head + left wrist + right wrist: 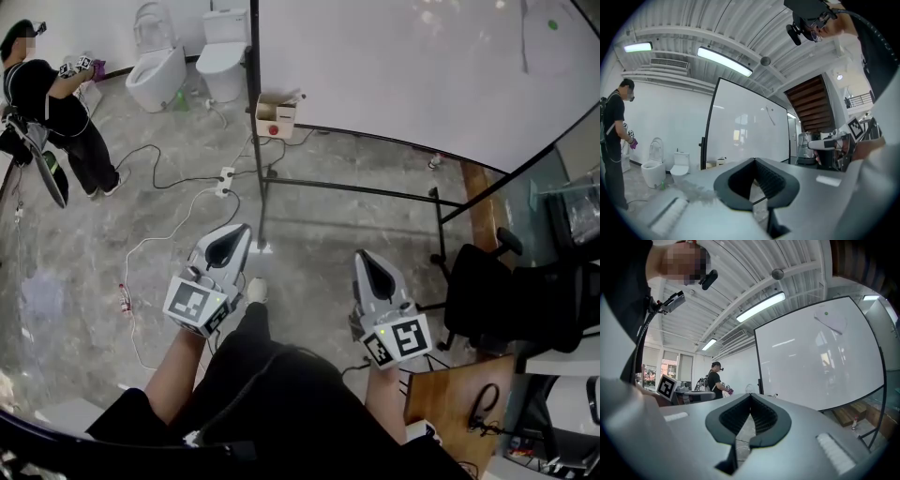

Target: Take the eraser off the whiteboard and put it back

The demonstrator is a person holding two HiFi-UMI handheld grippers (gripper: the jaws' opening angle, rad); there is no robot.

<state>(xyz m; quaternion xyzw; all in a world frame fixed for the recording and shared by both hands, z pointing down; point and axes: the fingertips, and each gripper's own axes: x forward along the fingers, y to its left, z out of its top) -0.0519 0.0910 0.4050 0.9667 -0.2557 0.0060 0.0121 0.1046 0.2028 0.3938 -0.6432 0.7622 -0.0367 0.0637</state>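
Note:
A big whiteboard (403, 66) on a black stand stands ahead of me and to the right. The eraser (548, 37), a pale piece with a green dot, sticks high on the board's right side. It also shows in the right gripper view as the eraser (829, 320), and thinly as the eraser (769, 115) in the left gripper view. My left gripper (228, 246) and right gripper (375, 272) are held level above the floor, well short of the board. The left gripper (753, 161) is shut and so is the right gripper (751, 396), with nothing between either one's jaws.
A person (47, 103) works near two toilets (159, 70) at the far left. A cardboard box (275, 117) sits by the board's left post. Cables and a power strip (225, 178) lie on the floor. A black chair (506, 300) and a wooden desk (450, 394) stand at the right.

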